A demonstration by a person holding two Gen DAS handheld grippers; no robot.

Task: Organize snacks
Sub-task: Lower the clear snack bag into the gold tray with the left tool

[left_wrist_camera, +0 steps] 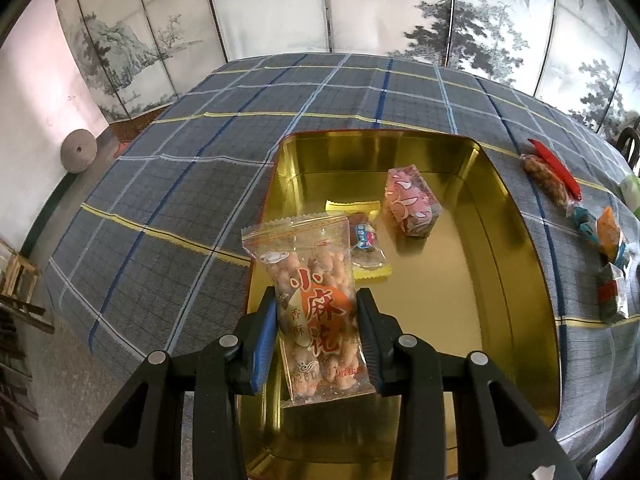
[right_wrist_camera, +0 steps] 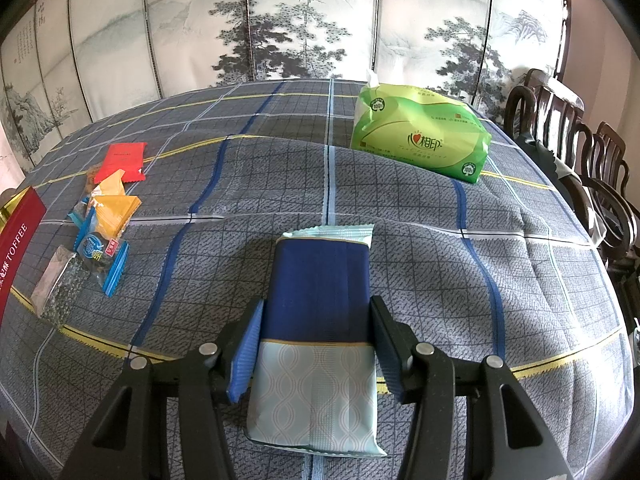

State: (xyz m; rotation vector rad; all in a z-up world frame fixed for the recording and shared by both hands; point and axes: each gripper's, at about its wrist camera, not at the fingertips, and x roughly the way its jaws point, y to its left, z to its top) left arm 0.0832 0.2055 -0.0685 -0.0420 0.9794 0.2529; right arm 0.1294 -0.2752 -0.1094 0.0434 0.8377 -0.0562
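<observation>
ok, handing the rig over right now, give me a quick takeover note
Left tongs: shut on the clear twist-snack bag, held over the gold tin.
Right tongs: shut on the blue and pale-teal packet, above the tablecloth.
Done: the pink packet and the yellow-edged packet lie in the tin.
Left: drop both held items in, then fetch the loose snack pile beside the tin. The green tissue pack is probably not a snack.
</observation>
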